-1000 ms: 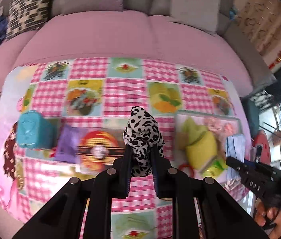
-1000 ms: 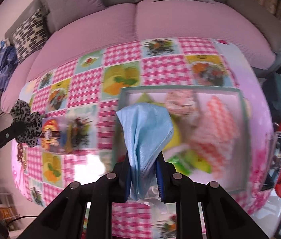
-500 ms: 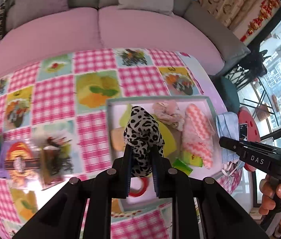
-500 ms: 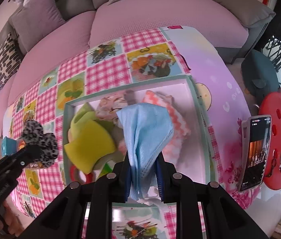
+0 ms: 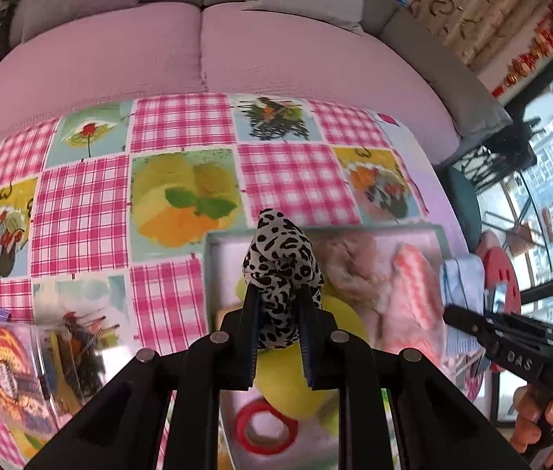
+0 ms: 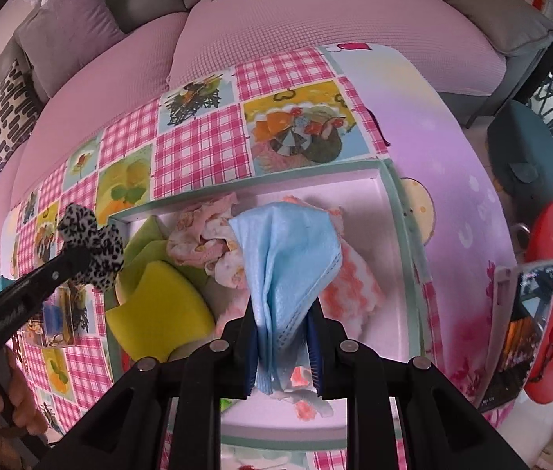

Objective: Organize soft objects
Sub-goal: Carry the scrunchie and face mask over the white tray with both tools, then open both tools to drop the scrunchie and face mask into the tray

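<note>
left wrist: tray [image 5: 213,266] now nearer

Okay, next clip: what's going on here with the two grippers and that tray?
A person is sorting soft items into a shallow tray on a checked tablecloth. The left gripper is shut on a leopard-print cloth, held above the tray's left part. The right gripper is shut on a light blue cloth, held over the tray's middle. Already in the tray are a yellow sponge, a pale floral cloth and an orange-and-white cloth. Neither held item has been released.
</note>
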The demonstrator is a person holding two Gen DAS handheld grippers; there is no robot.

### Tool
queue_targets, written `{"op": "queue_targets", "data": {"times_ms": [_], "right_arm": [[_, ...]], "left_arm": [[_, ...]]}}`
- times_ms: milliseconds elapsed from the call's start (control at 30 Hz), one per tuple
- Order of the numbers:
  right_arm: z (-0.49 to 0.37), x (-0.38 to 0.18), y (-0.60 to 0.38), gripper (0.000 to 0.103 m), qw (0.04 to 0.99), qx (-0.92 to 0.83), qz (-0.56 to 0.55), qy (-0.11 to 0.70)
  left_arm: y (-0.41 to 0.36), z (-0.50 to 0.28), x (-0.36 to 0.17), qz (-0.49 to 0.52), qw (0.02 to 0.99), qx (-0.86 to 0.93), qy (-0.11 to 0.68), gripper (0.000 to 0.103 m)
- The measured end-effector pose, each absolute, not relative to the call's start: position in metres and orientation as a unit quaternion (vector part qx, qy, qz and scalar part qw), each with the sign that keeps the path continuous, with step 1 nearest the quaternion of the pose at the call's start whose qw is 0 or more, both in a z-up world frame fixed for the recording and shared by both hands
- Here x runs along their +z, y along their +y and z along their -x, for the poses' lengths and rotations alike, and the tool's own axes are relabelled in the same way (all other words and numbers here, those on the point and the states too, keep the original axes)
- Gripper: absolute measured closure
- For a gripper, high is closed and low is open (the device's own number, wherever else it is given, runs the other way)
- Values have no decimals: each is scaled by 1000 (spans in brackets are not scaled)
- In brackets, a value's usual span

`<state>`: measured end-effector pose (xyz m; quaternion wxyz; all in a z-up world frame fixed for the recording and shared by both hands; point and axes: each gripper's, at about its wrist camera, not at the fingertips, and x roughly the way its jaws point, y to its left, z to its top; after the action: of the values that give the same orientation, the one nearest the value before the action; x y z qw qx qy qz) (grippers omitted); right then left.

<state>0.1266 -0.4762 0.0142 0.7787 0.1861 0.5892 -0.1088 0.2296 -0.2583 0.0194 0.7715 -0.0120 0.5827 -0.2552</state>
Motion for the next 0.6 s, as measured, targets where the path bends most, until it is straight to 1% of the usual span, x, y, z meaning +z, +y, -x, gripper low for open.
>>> {"op": "queue_targets", "data": {"times_ms": [33, 167, 467, 600], "right_arm": [[-129, 12, -476, 79, 779, -108, -186, 590], [-136, 4, -476, 79, 775, -108, -182, 595], [-146, -15, -474, 78, 768, -112, -176, 606], [-147, -22, -471, 78, 764, -113, -176, 611]], "left_arm": [[-256, -234, 15, 20, 771, -253, 585, 85], [-252, -244, -3, 41, 764, -243, 596, 85], [-256, -248, -30, 28, 759, -227, 609, 85], [-256, -248, -33, 22, 756, -225, 614, 84]]}}
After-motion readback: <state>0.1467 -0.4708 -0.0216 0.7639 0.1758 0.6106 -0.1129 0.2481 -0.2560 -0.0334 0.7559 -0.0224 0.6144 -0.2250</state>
